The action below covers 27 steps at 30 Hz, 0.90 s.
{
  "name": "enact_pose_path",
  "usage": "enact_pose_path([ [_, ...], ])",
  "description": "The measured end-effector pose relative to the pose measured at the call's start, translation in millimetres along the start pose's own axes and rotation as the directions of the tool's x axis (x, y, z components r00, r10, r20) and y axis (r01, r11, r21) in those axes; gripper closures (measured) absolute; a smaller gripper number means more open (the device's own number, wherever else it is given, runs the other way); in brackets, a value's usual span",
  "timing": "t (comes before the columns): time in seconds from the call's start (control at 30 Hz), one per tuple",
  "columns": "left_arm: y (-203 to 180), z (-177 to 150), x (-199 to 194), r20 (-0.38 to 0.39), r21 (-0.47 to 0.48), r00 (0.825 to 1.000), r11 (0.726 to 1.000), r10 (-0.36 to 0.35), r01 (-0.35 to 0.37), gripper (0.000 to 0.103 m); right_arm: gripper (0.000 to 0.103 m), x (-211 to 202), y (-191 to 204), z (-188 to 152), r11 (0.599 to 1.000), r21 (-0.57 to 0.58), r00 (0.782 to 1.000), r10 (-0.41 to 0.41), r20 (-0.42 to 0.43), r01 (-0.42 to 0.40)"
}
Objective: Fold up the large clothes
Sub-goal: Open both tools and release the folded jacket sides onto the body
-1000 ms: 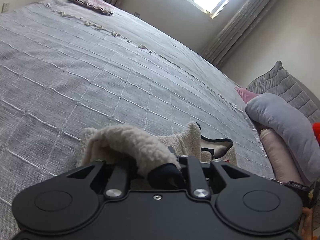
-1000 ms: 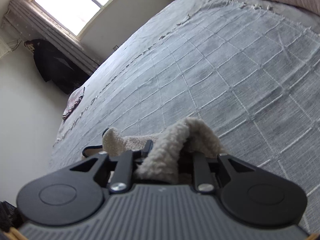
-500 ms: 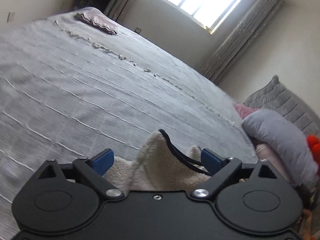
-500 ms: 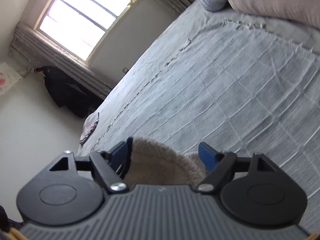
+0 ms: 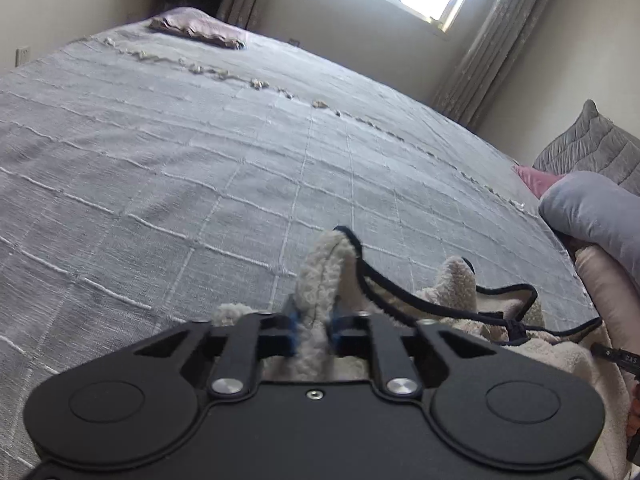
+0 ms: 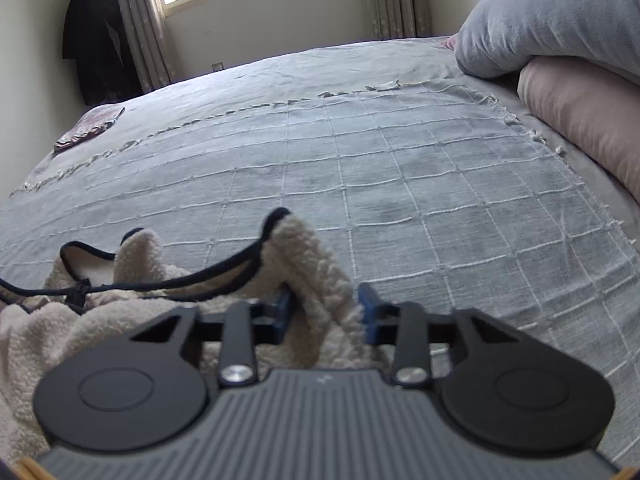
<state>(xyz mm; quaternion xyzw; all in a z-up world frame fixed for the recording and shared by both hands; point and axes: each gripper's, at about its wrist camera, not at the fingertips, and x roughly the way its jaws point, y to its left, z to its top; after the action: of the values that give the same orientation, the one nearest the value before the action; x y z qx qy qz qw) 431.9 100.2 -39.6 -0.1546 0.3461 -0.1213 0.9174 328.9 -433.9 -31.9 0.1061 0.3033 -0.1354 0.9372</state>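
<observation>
The left gripper [image 5: 314, 330] is clamped on a pinch of cream fleece garment [image 5: 326, 276], its blue pads [image 5: 293, 330] pressed close against the pile, with the dark-trimmed edge [image 5: 400, 292] running off to its right. The right gripper [image 6: 323, 312] also has a fold of the same garment [image 6: 304, 252] between its pads [image 6: 366, 312], but the gap there is wider and the cloth fills it only loosely; it looks about to close or lightly gripping, and I cannot tell which. The rest of the fleece lies bunched to that gripper's left and under it, on the near edge of the grey bedspread [image 6: 360, 152]. Holding two points on the trimmed edge likely serves to lift and spread the piece flat ahead of both grippers, where the bedspread offers room. Pillows [image 6: 560, 20] sit off to the right gripper's far right, well apart from the garment.
</observation>
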Motion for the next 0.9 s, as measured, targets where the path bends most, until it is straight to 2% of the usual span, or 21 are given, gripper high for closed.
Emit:
enact_pose_path([
  [0.03, -1.9, -0.6, -8.5, 0.066, -0.001, 0.998, 1.000, 0.007, -0.007, 0.091, 0.090, -8.5, 0.3, 0.9, 1.000, 0.008, 0.998, -0.005, 0.068, 0.005],
  [0.1, -3.6, -1.2, -25.7, 0.197, -0.021, 0.980, 1.000, -0.006, 0.011, 0.091, 0.091, -19.0, -4.2, 5.6, 0.999, 0.049, 0.989, -0.007, 0.148, 0.000],
  [0.17, -4.6, -1.7, -23.1, 0.251, -0.004, 0.968, 1.000, 0.008, -0.008, 0.091, 0.091, -17.4, -8.1, 11.6, 0.998, 0.067, 0.986, -0.010, 0.169, -0.002],
  [0.23, -5.6, -5.1, -4.3, 0.229, 0.020, 0.972, 0.998, 0.047, -0.053, 0.091, 0.091, -4.1, -6.2, 12.4, 0.998, 0.059, 0.989, -0.026, 0.148, 0.018],
  [0.3, -3.9, -12.2, 24.0, 0.174, 0.039, 0.979, 0.993, 0.102, -0.111, 0.090, 0.091, 17.6, -1.3, 7.0, 0.998, 0.028, 0.993, -0.058, 0.100, 0.055],
  [0.4, 10.9, -14.9, 52.0, 0.085, -0.020, 0.986, 0.990, 0.141, -0.140, 0.086, 0.087, 52.5, -3.5, -9.3, 0.994, 0.024, 0.994, -0.105, -0.004, 0.105],
  [0.43, 11.8, -14.9, 54.1, 0.068, -0.027, 0.987, 0.989, 0.147, -0.145, 0.083, 0.081, 61.0, -6.3, -13.5, 0.993, 0.038, 0.993, -0.113, -0.041, 0.115],
  [0.5, 7.0, -14.3, 53.0, 0.052, -0.002, 0.981, 0.983, 0.185, -0.185, 0.072, 0.074, 62.8, -11.5, -13.7, 0.990, 0.075, 0.991, -0.115, -0.061, 0.120],
  [0.57, 2.1, -11.2, 44.1, 0.067, 0.021, 0.975, 0.977, 0.212, -0.214, 0.056, 0.052, 53.6, -12.3, -12.1, 0.986, 0.084, 0.989, -0.137, -0.055, 0.141],
  [0.67, -5.7, -5.7, 16.3, 0.148, 0.055, 0.967, 0.975, 0.207, -0.217, 0.045, 0.045, 27.1, -12.6, -6.0, 0.991, 0.060, 0.993, -0.116, 0.007, 0.116],
  [0.77, -22.9, -2.9, -6.7, 0.207, 0.137, 0.960, 0.966, 0.189, -0.220, 0.043, 0.043, 2.7, -2.6, 2.9, 0.995, -0.004, 0.992, -0.100, 0.070, 0.101],
  [0.9, -50.9, -3.4, -12.6, 0.174, 0.206, 0.981, 0.971, 0.089, -0.125, 0.043, 0.039, -13.2, 28.8, 6.1, 0.998, -0.039, 0.996, 0.053, 0.068, -0.050],
])
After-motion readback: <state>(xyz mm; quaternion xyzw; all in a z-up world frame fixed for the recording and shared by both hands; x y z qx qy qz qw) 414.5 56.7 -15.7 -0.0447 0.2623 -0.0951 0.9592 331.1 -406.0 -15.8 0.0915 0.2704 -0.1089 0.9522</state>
